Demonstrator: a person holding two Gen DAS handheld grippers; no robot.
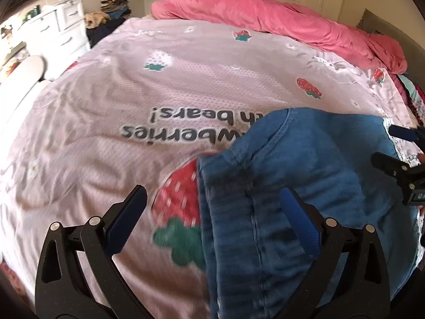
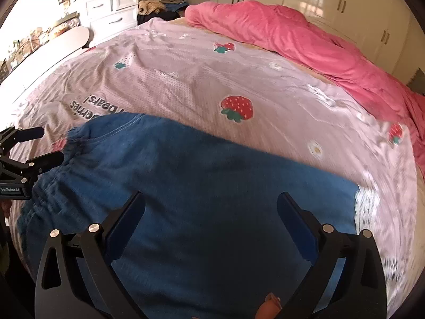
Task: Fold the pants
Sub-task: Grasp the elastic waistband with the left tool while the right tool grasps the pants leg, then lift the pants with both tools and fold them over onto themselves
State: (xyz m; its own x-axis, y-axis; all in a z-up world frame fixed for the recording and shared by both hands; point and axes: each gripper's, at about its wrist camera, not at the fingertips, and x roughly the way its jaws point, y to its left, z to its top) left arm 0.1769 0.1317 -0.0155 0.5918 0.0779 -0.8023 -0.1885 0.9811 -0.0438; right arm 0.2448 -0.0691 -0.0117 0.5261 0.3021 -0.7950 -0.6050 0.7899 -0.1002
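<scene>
A: Where are the pants [image 2: 202, 186]?

B: Spread on the pink strawberry bedsheet [image 2: 186, 85], filling the lower half of the right wrist view. The gathered waistband [image 2: 66, 146] sits out at about 9 o'clock, and the cloth runs across to roughly 3 o'clock, where it ends in a straight edge beside a strip of white lace trim [image 2: 366, 204].

A: And the right gripper [image 2: 211, 202]?

B: Over the blue cloth, jaws spread wide, nothing between them.

A: The left gripper [image 1: 213, 196]?

B: Also wide apart and empty. Its right finger is above the pants, its left finger above the sheet, with the big printed strawberry [image 1: 178, 194] between them. From the right wrist view it shows at 9 o'clock, beside the waistband; whether it touches the cloth I cannot tell, the picture is blurred there.

A: Anything else on the bed?

B: A rumpled pink blanket [image 2: 292, 34] from 12 to 2 o'clock, well apart from the pants. Beyond it, cream wardrobe doors [image 2: 332, 0]. At 11 o'clock, a white dresser [image 2: 111, 8] and a pile of clothes [image 2: 164, 2].
</scene>
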